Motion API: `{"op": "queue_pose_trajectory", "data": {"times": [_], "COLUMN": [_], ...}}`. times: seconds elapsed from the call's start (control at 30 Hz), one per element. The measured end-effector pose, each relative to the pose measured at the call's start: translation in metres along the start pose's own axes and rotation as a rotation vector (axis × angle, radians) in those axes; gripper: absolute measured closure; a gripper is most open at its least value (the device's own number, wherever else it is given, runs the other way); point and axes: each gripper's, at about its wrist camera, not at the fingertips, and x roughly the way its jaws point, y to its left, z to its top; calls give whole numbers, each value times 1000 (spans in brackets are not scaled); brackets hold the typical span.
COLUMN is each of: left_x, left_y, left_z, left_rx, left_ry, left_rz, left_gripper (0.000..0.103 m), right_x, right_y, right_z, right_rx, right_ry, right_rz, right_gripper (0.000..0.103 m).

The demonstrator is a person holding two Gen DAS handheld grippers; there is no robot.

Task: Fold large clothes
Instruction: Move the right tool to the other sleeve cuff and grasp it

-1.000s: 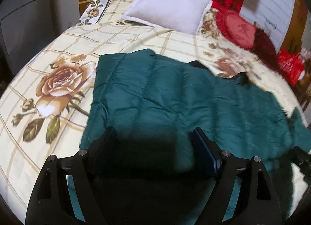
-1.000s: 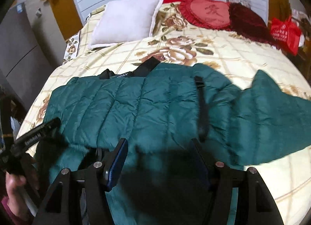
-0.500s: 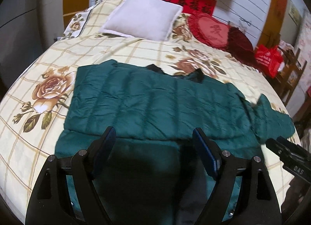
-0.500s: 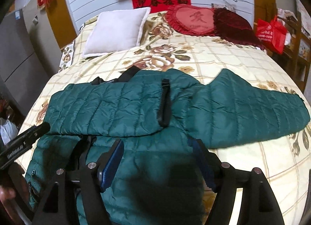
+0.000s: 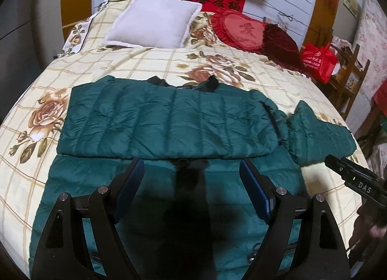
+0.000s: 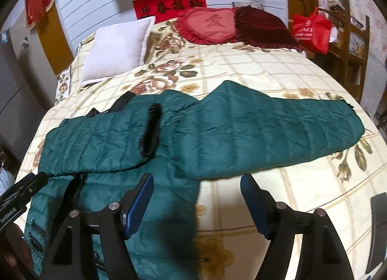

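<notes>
A dark green quilted puffer jacket [image 5: 169, 122] lies flat on the bed. One sleeve is folded across its chest. The other sleeve [image 6: 278, 132] stretches out to the right over the bedspread. The black collar [image 5: 210, 84] points toward the pillows. My left gripper [image 5: 191, 176] is open and empty, above the jacket's lower body. My right gripper [image 6: 197, 190] is open and empty, above the jacket's right edge, just short of the outstretched sleeve. The right gripper's body also shows at the right edge of the left wrist view [image 5: 353, 180].
The bed has a cream checked bedspread with roses [image 6: 266, 67]. A white pillow [image 5: 152, 26], a red heart cushion [image 5: 241, 30] and a dark red cushion [image 5: 280, 45] lie at the head. A red bag [image 5: 319, 59] and wooden shelving stand to the right.
Both grippers have pulled back and risen, so more of the jacket and bed shows. The right gripper has shifted right toward the outstretched sleeve. Both stay open.
</notes>
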Motion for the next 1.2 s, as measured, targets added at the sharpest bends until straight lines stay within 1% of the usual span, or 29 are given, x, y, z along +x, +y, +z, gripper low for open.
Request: {"op": "queue_pose_trajectory", "data": {"times": [0.27,0.43,0.57,0.97,1.2], "left_x": [4,10,14,20,23], "left_y": [-16,-21,-22,-19,-12], "left_z": [0,-2,-5,-6,-3], "left_rx": [-11,-2,-10,-19,-53], "left_ry": [10,16,25,10,2], "left_rz": [-41,-34,-37,-39,-47], "left_gripper": [22,22,22,22,22], "right_x": [-5,-1,4,20,32], "right_y": [-25,-42,-57,-87,-107], "right_z": [4,6,9,14,17], "right_rx": [20,31,56,108,132], "right_ry": [-22,-22,-23,-21,-15], "right_rz": [-47,-77,-102,-163,-211], "right_gripper": [31,31,31,31,30]}}
